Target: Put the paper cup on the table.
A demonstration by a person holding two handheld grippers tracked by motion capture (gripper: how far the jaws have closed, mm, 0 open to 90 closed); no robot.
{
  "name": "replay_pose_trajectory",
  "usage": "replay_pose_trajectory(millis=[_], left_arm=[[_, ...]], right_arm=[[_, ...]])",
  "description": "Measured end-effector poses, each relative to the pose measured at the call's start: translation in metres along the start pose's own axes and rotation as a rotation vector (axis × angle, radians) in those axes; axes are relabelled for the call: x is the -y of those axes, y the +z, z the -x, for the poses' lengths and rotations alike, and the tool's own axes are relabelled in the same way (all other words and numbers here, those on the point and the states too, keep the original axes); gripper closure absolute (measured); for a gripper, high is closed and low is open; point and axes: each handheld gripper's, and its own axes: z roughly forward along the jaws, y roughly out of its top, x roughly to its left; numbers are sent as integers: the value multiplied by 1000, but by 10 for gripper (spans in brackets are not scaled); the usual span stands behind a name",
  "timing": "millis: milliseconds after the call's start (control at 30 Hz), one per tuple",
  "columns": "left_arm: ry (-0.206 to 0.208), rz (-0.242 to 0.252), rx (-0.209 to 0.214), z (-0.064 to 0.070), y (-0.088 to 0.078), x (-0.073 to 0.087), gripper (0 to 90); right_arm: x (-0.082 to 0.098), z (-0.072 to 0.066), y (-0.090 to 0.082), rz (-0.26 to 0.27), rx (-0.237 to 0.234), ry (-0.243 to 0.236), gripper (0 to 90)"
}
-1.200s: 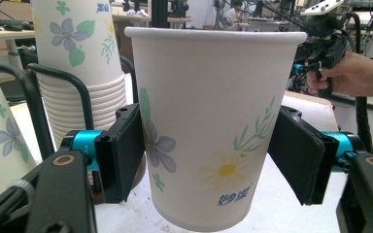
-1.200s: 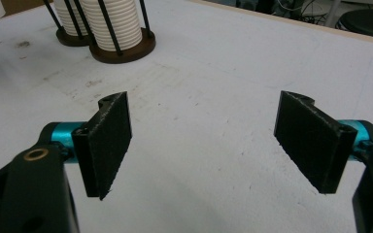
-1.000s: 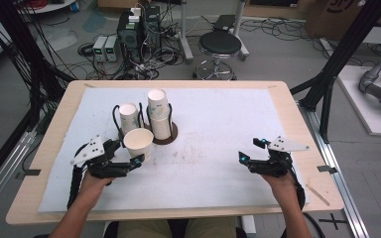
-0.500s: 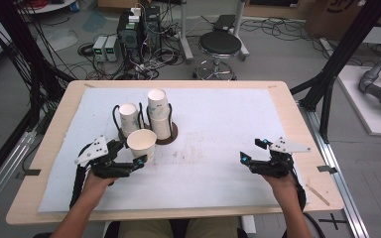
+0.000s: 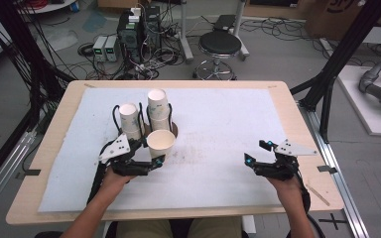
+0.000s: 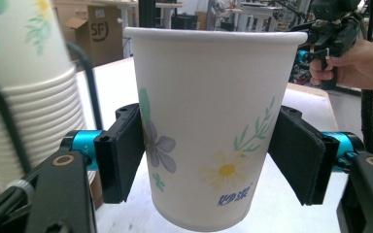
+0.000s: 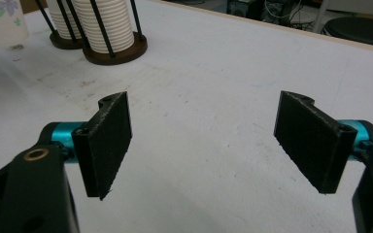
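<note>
A white paper cup (image 6: 209,126) printed with flowers stands upright between the pads of my left gripper (image 6: 213,155), which is shut on its lower half. From above, this cup (image 5: 160,143) and the left gripper (image 5: 157,155) sit just in front of two cup stacks in black-rod holders, the left stack (image 5: 129,120) and the taller right stack (image 5: 158,108). The nearest stack (image 6: 24,107) rises close at the left of the left gripper view. My right gripper (image 7: 204,145) is open over bare mat, far to the right (image 5: 256,152).
A white mat (image 5: 228,119) covers most of the wooden table (image 5: 287,99). The holders' round brown bases (image 7: 114,51) stand left of centre. The held cup (image 7: 2,22) shows at the top left of the right gripper view. A stool (image 5: 220,47) and cables lie beyond the far edge.
My left gripper has carried the cup to the right, closer to the front of the two stacks. The right gripper has stayed where it was.
</note>
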Motion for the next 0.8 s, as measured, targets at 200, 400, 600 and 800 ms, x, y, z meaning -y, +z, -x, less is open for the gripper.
replay_pose_trajectory(millis=[200, 400, 600, 800], left_arm=[[-20, -3, 15, -5, 29, -1, 312], [-35, -22, 27, -7, 54, 1, 313], [-40, -90, 24, -12, 72, 13, 316], [-50, -131, 9, -14, 84, 20, 321]], right_arm=[[-2, 0, 1, 4, 1, 3, 221], [-2, 0, 3, 4, -4, -4, 221], [-2, 1, 3, 6, -7, -7, 221], [-2, -1, 4, 5, -11, -8, 221]])
